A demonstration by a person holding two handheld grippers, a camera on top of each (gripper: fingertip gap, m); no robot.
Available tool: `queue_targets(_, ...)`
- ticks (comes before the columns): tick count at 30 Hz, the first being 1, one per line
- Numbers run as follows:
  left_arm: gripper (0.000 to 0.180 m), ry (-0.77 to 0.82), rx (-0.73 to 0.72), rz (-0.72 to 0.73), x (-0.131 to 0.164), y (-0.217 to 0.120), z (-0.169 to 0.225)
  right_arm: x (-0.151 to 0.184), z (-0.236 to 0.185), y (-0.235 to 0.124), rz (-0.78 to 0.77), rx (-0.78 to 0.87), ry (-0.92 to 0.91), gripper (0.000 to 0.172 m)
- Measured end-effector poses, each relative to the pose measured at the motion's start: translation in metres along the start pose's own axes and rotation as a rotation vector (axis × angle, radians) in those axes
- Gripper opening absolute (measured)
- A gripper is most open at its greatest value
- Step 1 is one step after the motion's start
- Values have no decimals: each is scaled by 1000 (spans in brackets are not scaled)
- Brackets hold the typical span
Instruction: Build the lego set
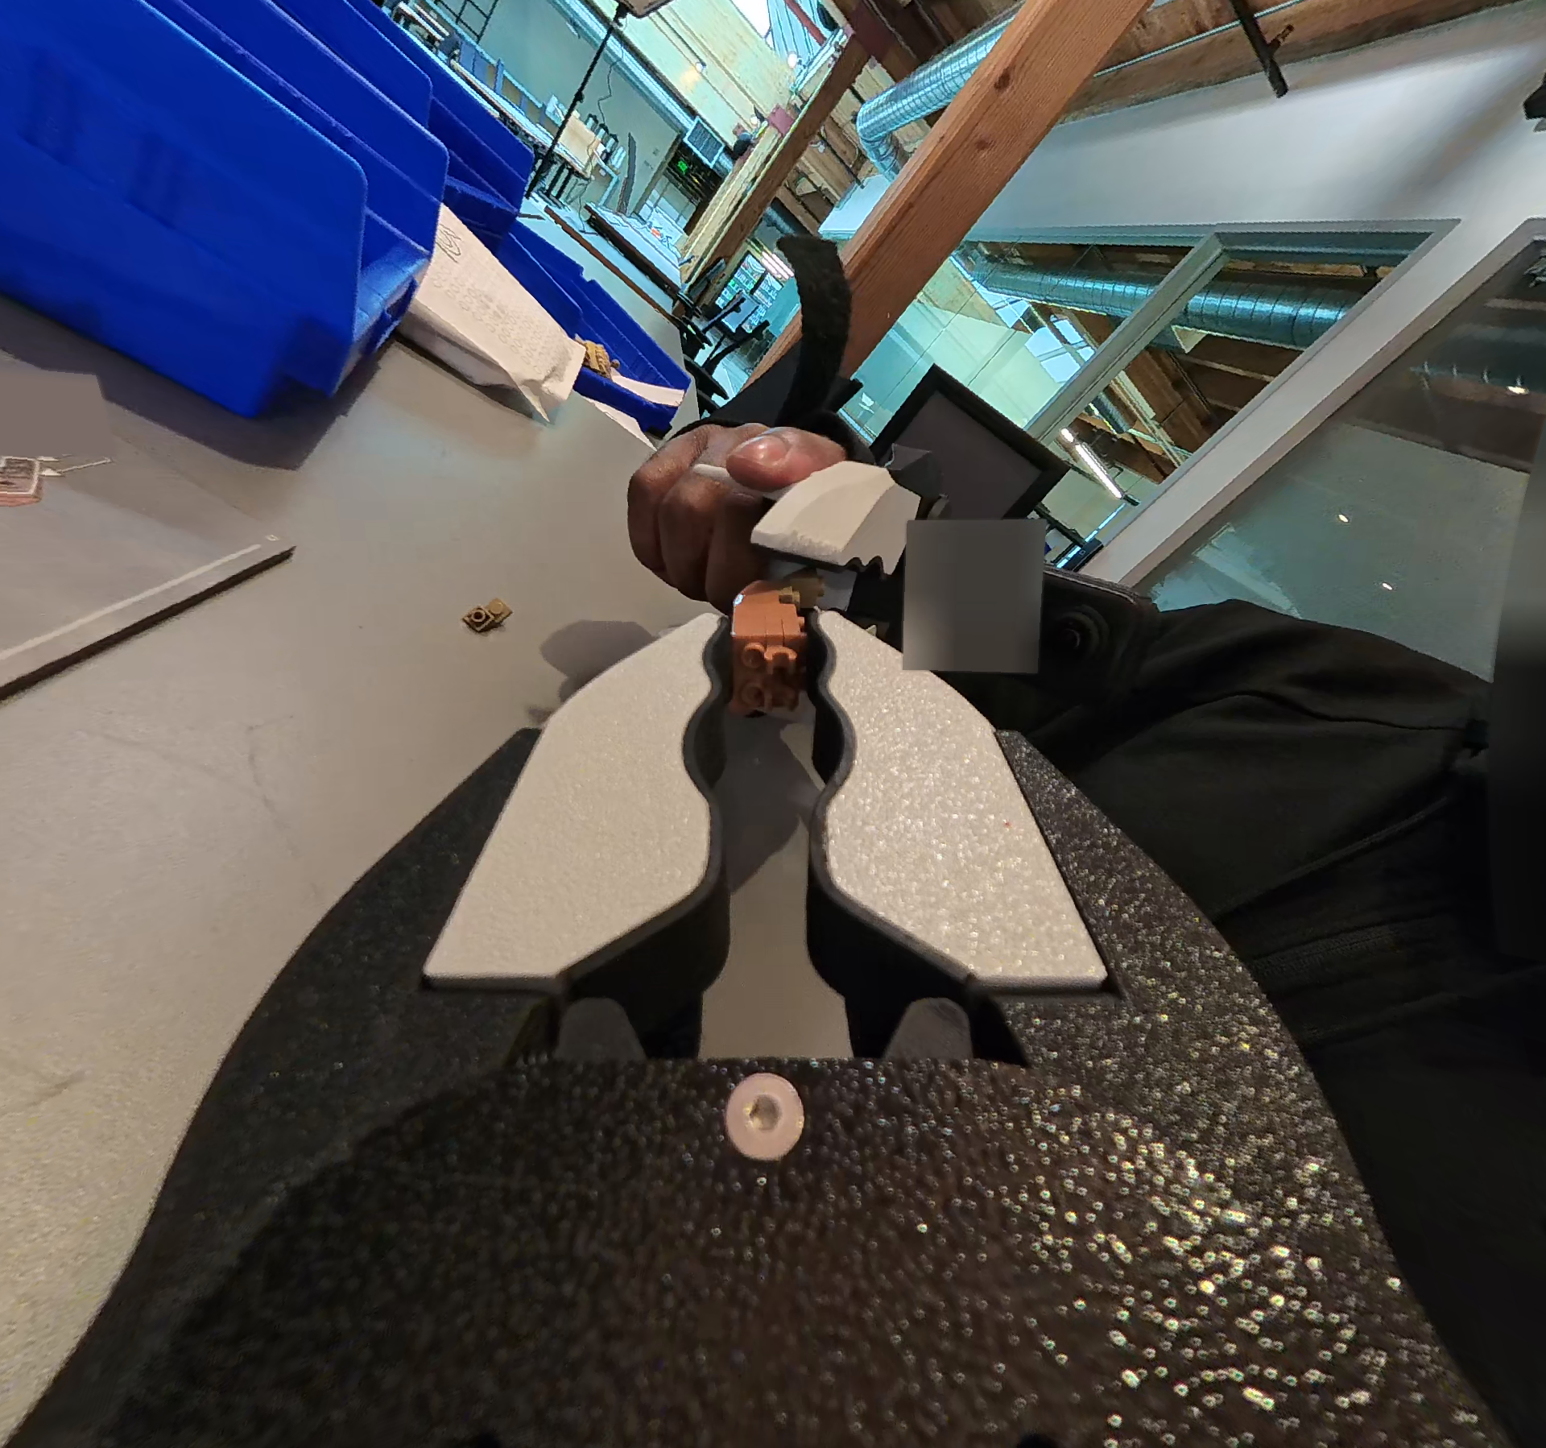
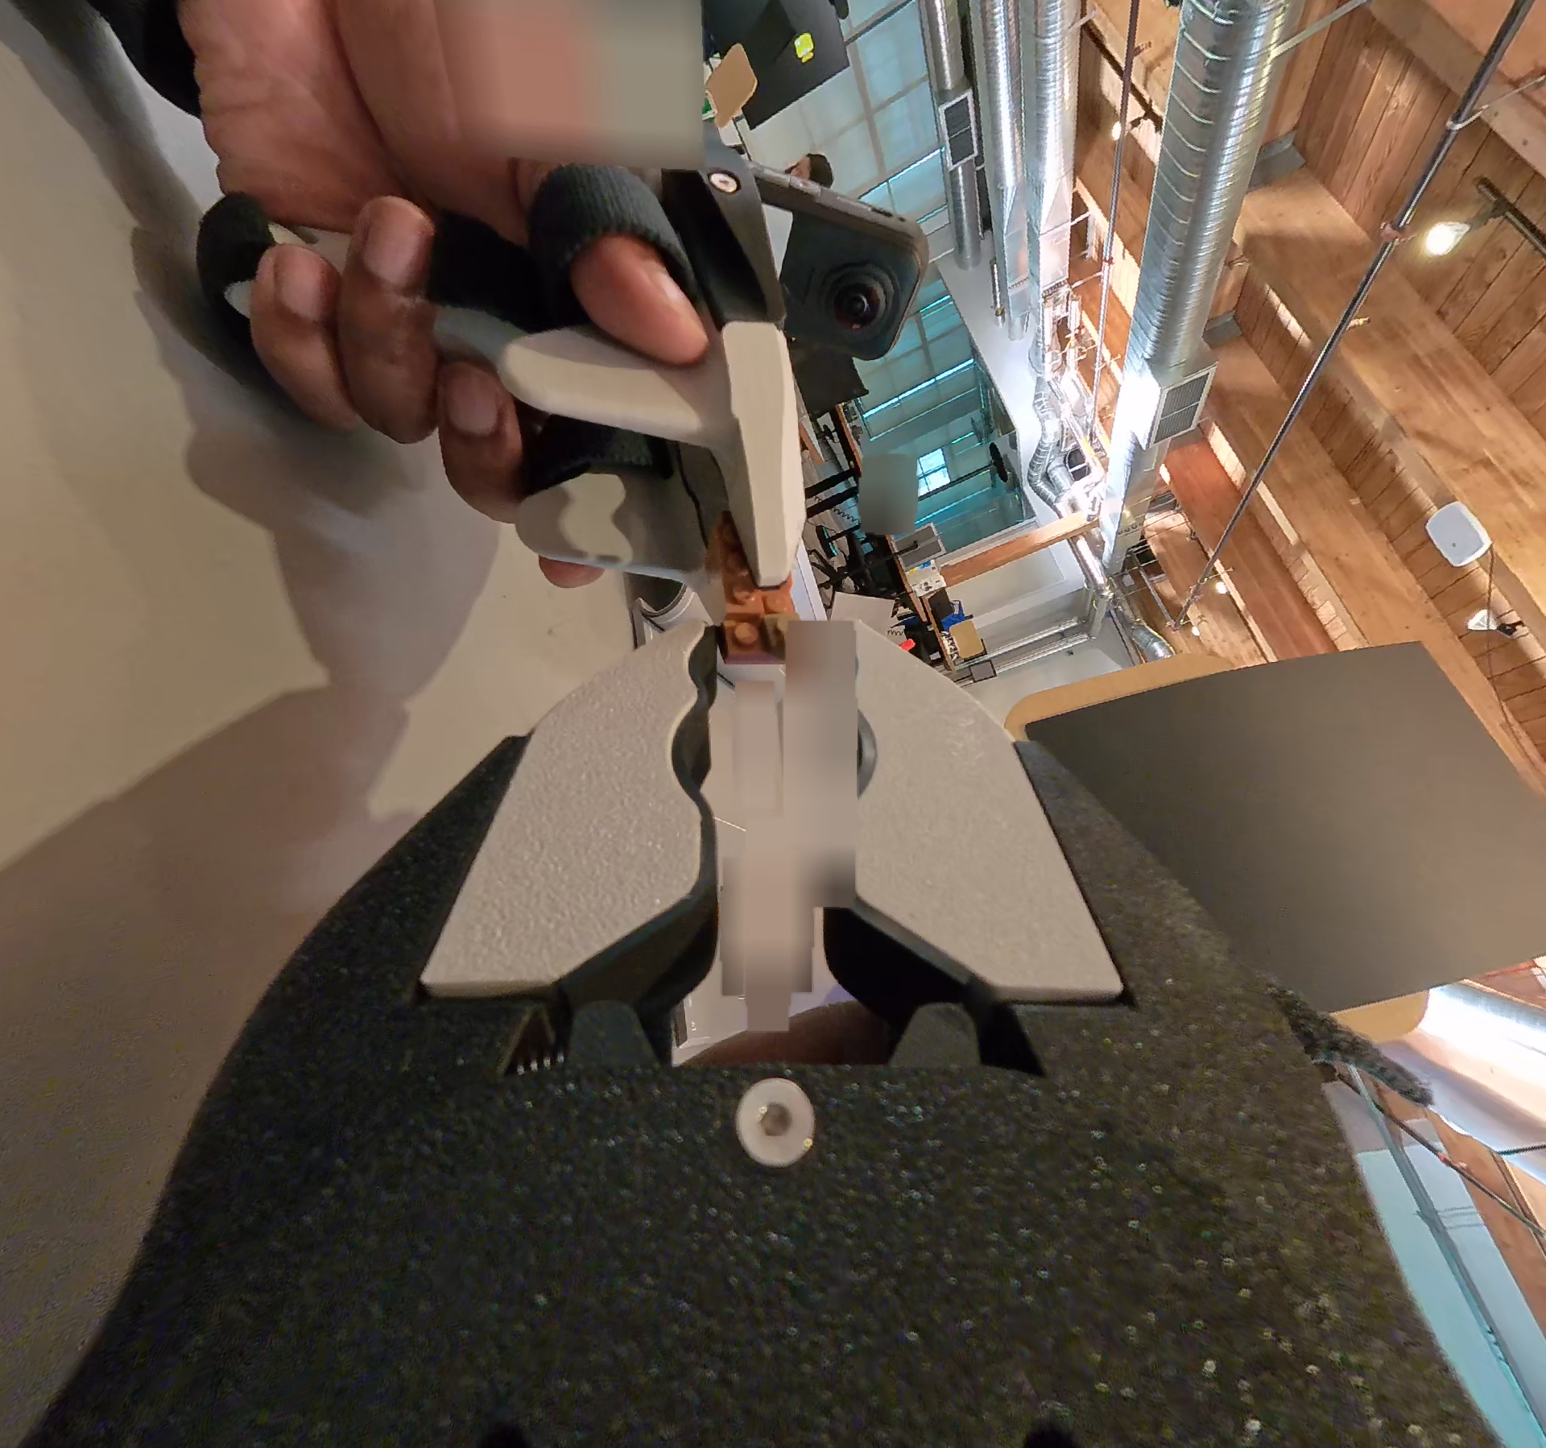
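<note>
Bricks, orange-brown and clipped into a small cluster, sat pinched between the pads of our left tongs, held above the counter. We judged the cluster light, rigid and slick, likely to pop apart if twisted, so the flat sides looked the best hold. Our right tongs stood narrow at its far end by a small tan piece; whether both pads pressed there we could not tell. Left of the left tongs lay a loose tan plate, beyond it blue bins.
</note>
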State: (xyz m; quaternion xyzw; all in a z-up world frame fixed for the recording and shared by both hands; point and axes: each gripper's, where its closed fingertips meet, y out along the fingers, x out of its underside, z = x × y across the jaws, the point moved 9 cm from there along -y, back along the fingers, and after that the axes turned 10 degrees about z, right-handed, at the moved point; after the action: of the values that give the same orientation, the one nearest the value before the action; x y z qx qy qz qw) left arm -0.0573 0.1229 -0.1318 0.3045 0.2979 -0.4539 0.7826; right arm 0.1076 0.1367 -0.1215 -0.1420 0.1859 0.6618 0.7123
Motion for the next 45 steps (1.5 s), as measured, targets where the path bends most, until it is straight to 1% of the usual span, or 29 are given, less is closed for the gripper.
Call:
queue_targets(35,15,4,4,5,0,0,0,-1,1,-1,-2,-13,24,23)
queue_targets(39,15,40,-6,2,-1,0,1,0,0,-2,8,2,2,25)
queue_targets(41,15,62,-6,26,-3,-1,3,0,0,-3,5,13,-15,33)
queue_targets(45,15,127,-23,68,-11,-5,8,-1,4,-5,10,75,-53,37)
